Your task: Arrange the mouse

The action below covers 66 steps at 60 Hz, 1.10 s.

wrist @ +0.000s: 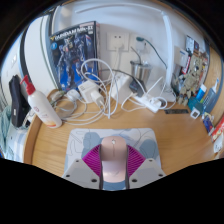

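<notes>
Here the gripper (113, 170) was clenched on the mouse (114, 160); both fingers (84, 158) pressed its sides, their magenta pads showing at either flank; the pale mouse lay lengthwise between them, above the wooden desk (60, 140); beyond it sprawled white cables (105, 85) and a power strip (44, 108); a poster (76, 50) stood against the wall behind; a white adapter (150, 102) lay to the right among the cords.
</notes>
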### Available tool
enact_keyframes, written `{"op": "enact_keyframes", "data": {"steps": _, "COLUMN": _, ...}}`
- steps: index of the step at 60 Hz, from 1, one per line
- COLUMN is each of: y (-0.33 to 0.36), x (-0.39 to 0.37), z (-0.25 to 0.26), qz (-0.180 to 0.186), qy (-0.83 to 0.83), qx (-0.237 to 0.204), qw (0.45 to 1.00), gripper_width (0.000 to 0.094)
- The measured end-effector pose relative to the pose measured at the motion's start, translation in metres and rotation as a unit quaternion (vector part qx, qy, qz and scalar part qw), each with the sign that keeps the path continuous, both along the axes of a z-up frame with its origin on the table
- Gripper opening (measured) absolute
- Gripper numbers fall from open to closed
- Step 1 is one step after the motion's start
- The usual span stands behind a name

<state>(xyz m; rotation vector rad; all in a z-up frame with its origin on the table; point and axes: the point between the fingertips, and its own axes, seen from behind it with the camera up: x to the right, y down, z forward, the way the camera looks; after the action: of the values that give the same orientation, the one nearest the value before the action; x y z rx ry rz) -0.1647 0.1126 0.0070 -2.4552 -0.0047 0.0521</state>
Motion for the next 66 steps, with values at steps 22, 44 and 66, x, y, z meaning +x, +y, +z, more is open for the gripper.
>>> {"op": "enact_keyframes", "data": {"steps": 22, "y": -0.013, "x": 0.006, "z": -0.023, "qz": -0.007, "qy": -0.012, "qx": -0.022, "qw": 1.000, "gripper_width": 0.0445}}
{"op": "enact_keyframes", "data": {"steps": 44, "y": -0.019, "x": 0.005, "z": 0.105, "qz": -0.009, "qy": -0.021, "qx": 0.029, "qw": 0.999, "gripper_width": 0.0837}}
{"op": "enact_keyframes", "data": {"steps": 66, "y": -0.068, "x": -0.033, "z": 0.247, "qz": 0.006, "qy": 0.000, "qx": 0.108, "qw": 0.994, "gripper_width": 0.0836}}
